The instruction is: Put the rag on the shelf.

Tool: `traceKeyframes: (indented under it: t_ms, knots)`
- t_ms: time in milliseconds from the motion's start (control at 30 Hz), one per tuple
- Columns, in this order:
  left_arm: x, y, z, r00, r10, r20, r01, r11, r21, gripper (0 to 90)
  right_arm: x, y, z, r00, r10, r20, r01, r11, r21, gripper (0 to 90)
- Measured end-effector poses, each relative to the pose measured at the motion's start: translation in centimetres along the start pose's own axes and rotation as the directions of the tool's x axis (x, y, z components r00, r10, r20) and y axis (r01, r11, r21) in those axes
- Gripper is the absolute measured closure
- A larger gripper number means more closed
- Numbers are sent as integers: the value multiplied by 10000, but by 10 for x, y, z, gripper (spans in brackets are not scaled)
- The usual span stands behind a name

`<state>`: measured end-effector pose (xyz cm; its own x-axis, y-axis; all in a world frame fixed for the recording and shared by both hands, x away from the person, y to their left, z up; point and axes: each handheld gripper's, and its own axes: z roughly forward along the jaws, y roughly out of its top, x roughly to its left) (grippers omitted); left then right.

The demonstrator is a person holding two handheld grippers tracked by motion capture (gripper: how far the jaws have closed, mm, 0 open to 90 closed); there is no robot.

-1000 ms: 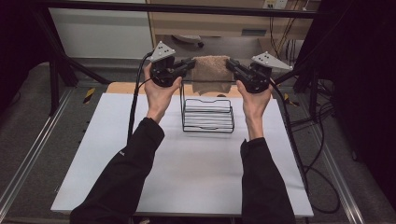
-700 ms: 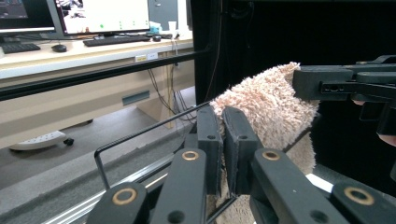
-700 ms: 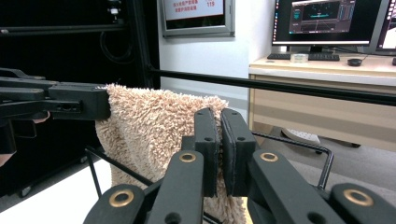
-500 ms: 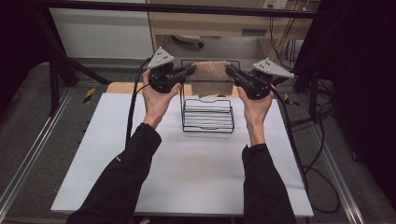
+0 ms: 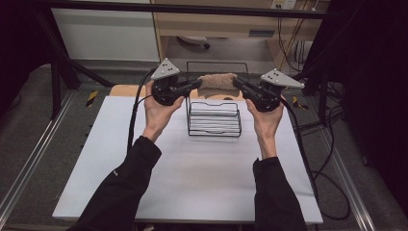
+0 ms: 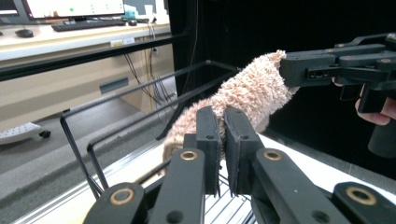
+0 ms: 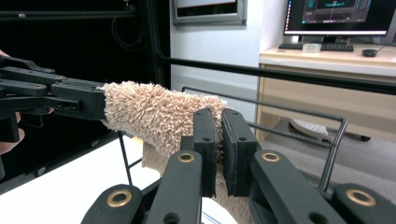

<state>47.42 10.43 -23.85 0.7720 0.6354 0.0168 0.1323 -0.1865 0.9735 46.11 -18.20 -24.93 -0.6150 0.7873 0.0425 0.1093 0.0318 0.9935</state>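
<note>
A fluffy tan towel [image 5: 217, 82] is stretched between my two grippers, above the back of a black wire rack [image 5: 214, 120] on the white table [image 5: 192, 178]. My left gripper [image 5: 195, 85] is shut on the towel's left end and my right gripper [image 5: 238, 84] on its right end. In the left gripper view the jaws [image 6: 223, 140] pinch the towel [image 6: 252, 93], with the right gripper [image 6: 327, 65] on its far end. In the right gripper view the jaws [image 7: 220, 140] clamp the towel [image 7: 149, 112], and the left gripper [image 7: 60, 100] holds the other end.
The rack's tall rear frame [image 5: 216, 65] rises just behind the towel; its bars [image 6: 121, 107] [image 7: 289, 112] run close under the cloth. Cables [image 5: 308, 154] trail off the table's right side. A wooden desk [image 5: 221, 24] stands beyond the table.
Both grippers have drawn a little nearer to the person with the towel between them. The towel now shows as a narrower, tauter band than it did a second ago.
</note>
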Motion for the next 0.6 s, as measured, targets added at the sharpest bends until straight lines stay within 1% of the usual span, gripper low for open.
traceKeyframes:
  t_ms: [133, 300, 367, 433, 500, 600]
  knots:
    - [-2, -3, 0, 10000, 17, -7, -17, 9999, 110, 841, 1, -3, -2, 10000, -35, -62, 36, 9998, 173, 853]
    - [-1, -1, -3, 9997, -226, 26, 226, 9997, 126, 809, 0, -4, -2, 10000, -3, -98, 5, 9998, 206, 855]
    - [-1, 2, -6, 9994, -334, 57, 333, 9994, 124, 777, 1, -4, -2, 10000, -3, -97, 5, 9998, 213, 855]
    - [-1, 6, -10, 9991, -435, -6, 435, 9990, 108, 738, 1, -5, -2, 10000, -29, -93, 31, 9997, 232, 855]
    - [0, 12, -14, 9984, -559, -98, 559, 9984, -28, 706, 1, -5, -2, 10000, -50, -74, 52, 9997, 256, 855]
    - [2, 21, -19, 9967, -782, -211, 778, 9968, -201, 707, 1, -5, -2, 10000, -55, -82, 58, 9996, 270, 856]
